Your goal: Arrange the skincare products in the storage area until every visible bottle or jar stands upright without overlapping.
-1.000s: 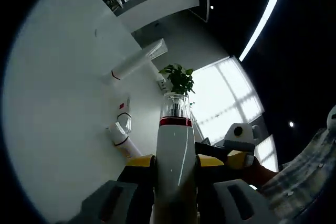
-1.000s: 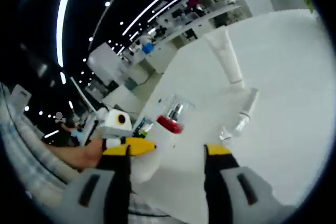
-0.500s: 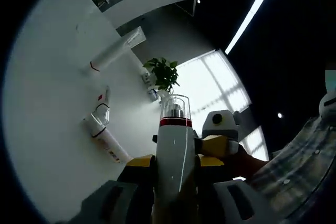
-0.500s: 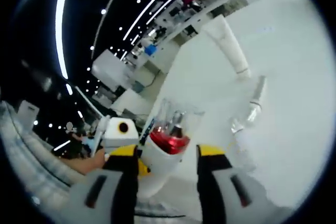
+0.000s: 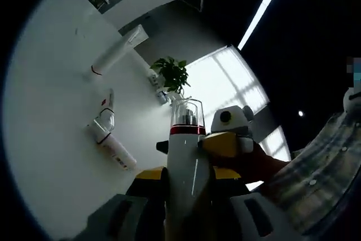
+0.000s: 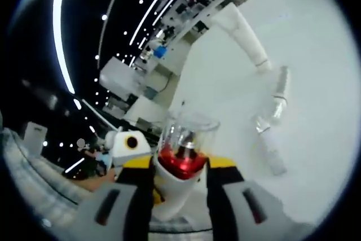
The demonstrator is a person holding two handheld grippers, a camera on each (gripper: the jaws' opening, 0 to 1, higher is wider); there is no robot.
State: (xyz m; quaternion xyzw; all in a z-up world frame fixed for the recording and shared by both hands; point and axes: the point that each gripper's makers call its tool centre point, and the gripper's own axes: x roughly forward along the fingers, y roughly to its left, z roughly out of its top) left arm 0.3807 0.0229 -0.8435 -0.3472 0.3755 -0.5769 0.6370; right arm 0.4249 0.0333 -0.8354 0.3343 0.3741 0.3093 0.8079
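Aloft, a red-banded pump bottle (image 5: 186, 162) sits pinched in the left tool (image 5: 186, 182) while the right tool (image 6: 179, 167) closes around its clear cap; next, stand it on the counter (image 5: 51, 111) clear of the lying tubes (image 5: 110, 142)

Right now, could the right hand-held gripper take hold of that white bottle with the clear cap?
Probably yes. The right hand-held gripper already has its jaws either side of the bottle near the red band, while the left hand-held gripper holds the body lower down.
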